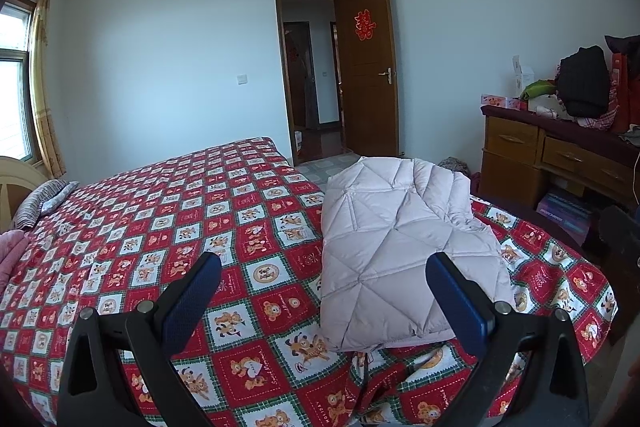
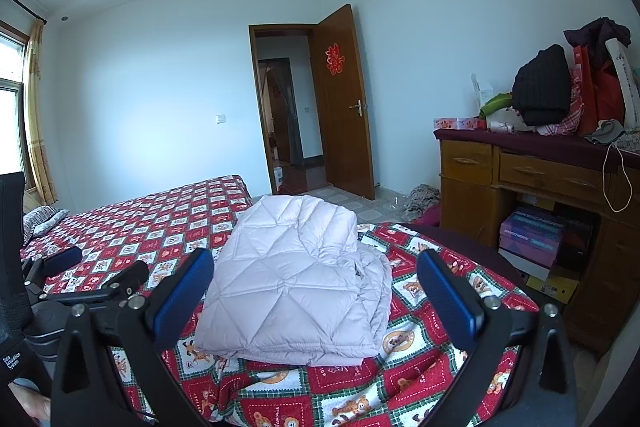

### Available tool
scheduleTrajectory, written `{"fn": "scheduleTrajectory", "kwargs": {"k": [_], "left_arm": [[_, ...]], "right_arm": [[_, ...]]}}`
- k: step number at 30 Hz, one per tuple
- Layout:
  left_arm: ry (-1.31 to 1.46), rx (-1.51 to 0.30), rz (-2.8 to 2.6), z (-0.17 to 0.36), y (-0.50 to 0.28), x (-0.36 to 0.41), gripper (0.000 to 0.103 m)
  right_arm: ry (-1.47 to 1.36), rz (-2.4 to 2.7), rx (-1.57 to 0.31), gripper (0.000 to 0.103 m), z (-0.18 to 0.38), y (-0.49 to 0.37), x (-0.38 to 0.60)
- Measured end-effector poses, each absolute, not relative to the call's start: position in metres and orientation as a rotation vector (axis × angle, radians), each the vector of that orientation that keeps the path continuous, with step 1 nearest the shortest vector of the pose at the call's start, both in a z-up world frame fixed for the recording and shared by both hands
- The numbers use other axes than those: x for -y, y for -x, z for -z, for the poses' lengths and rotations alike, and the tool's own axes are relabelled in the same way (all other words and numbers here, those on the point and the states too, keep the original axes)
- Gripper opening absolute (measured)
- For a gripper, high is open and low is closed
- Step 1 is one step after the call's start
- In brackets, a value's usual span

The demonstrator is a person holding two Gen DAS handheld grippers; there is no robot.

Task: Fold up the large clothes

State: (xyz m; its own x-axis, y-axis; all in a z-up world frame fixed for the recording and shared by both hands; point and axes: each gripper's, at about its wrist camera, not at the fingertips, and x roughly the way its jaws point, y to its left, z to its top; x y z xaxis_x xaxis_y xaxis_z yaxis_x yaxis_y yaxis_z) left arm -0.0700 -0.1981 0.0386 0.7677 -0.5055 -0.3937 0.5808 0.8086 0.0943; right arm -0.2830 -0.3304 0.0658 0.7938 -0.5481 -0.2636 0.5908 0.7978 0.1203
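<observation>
A pale pink quilted down jacket (image 1: 400, 247) lies folded into a thick rectangle on the red cartoon-print bedspread (image 1: 160, 211), near the bed's foot corner. In the left wrist view my left gripper (image 1: 324, 273) is open, held just short of the jacket's near left edge, nothing between its blue pads. In the right wrist view the folded jacket (image 2: 296, 287) sits straight ahead and my right gripper (image 2: 314, 269) is open, its fingers spread wider than the bundle's near end and apart from it. The left gripper (image 2: 96, 271) shows at the left of that view, over the bedspread (image 2: 160, 219).
A wooden dresser (image 2: 520, 179) piled with clothes and bags stands at the right, shoe boxes (image 2: 532, 239) under it. An open brown door (image 2: 344, 99) leads out at the back. A striped pillow (image 1: 44, 201) and pink cloth (image 1: 12, 251) lie at the bed's left. A window with curtain is far left.
</observation>
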Motion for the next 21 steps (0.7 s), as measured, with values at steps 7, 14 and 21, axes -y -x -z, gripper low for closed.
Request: {"fn": "scheduleTrajectory", "kwargs": {"k": [7,14,21], "left_arm": [[-0.221,-0.352,0.572,-0.04,0.0694,0.1988,0.102],[-0.233,-0.327,0.539,-0.04,0.0671,0.1989,0.102],[-0.203,-0.376,0.604,-0.0372,0.0617,0.1972,0.102]], "right_arm": [[-0.202,0.62,-0.216,0.103,-0.0645,0.283,0.3299],[-0.203,0.621,-0.217,0.103,-0.0643,0.2836,0.3297],[-0.199,0.622,-0.222,0.103,-0.063,0.2832,0.3268]]}}
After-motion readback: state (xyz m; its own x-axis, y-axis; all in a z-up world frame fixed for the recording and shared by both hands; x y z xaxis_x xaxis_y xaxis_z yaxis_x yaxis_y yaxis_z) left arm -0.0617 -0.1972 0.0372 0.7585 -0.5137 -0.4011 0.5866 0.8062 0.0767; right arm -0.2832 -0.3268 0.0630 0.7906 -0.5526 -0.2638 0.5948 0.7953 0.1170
